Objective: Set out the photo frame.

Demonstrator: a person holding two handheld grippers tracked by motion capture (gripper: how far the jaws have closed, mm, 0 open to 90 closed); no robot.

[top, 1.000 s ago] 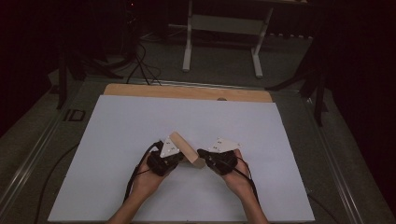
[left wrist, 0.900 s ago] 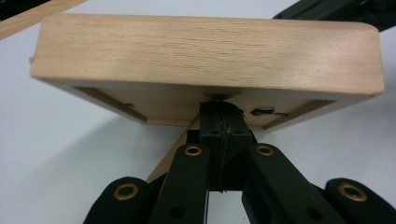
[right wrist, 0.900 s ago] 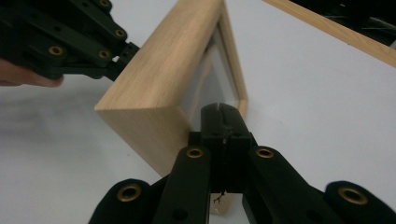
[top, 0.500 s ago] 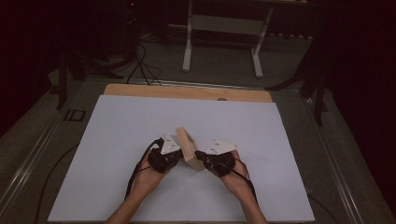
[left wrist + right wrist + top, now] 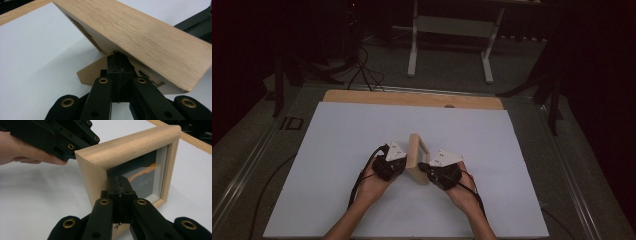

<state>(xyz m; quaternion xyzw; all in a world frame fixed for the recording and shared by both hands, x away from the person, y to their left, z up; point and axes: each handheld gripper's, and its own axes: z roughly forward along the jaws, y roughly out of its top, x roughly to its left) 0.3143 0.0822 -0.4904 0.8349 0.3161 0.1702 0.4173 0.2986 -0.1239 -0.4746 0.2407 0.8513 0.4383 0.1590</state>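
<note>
High view: both hands flank upright frame, jaws closed.

Between the two grippers, the wooden picture frame has tipped up from tilted to nearly upright.

This looks like a lab or recording studio set up for capturing handwork, not a home. A white sheet covers a wooden tabletop, whose bare far edge shows beyond the sheet. The table sits in a metal-railed frame on grey flooring. Beyond the table's far edge stands a white metal stand with two legs, and to the left of that stand loose black cables trail across the floor. Darkness surrounds the table on all sides.
</note>
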